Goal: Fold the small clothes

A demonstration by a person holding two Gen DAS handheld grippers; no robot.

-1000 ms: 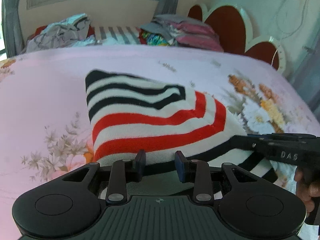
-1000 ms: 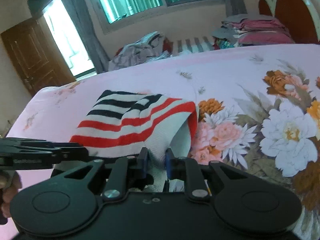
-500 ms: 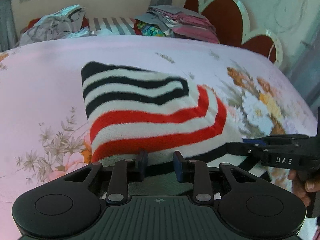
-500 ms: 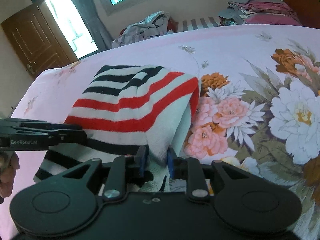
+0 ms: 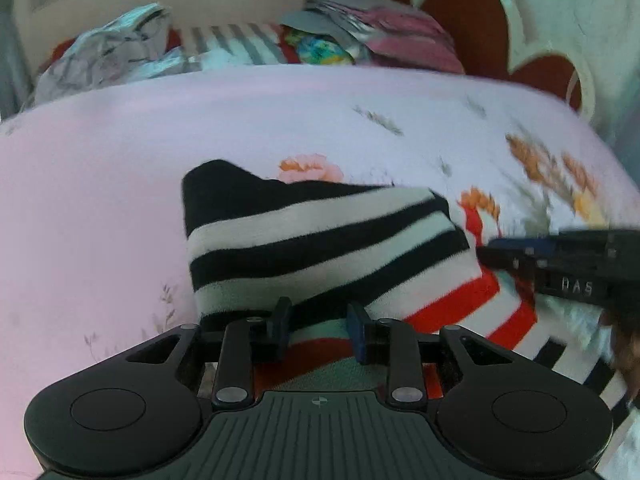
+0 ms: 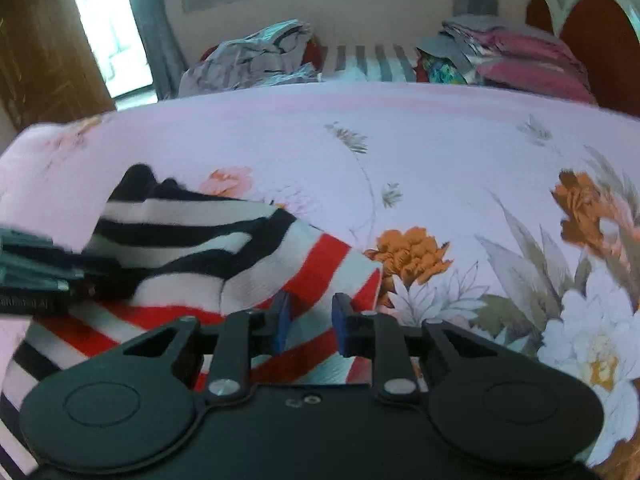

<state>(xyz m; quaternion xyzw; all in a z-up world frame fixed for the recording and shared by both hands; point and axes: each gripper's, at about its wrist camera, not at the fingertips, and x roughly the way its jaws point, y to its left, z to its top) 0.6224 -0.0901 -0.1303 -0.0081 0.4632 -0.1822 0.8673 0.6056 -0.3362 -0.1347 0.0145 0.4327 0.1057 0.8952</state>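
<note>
A knitted garment (image 5: 320, 232) with black, white and red stripes lies on the pink flowered bed sheet (image 5: 100, 200). Its black-striped part is doubled over the red-striped part. My left gripper (image 5: 320, 324) is shut on a thick fold of it at the near edge. My right gripper (image 6: 310, 322) has the red-striped edge of the garment (image 6: 192, 232) between its jaws, which are closing on it. Each gripper shows in the other's view: the right gripper (image 5: 560, 264) reaches in from the right with a hand (image 5: 624, 344) behind it, and the left gripper (image 6: 36, 276) enters from the left.
Crumpled clothes (image 5: 112, 52) and a folded stack (image 5: 380, 36) sit beyond the far edge of the bed. A red and white headboard (image 5: 480, 20) rises at the right. In the right wrist view the sheet (image 6: 440, 160) stretches bare to the right, and a wooden door (image 6: 40, 40) stands far left.
Both grippers have travelled away from the near edge, carrying the garment's hem with them. The black stripes now cover most of the red ones, and the far part of the sheet looks closer.
</note>
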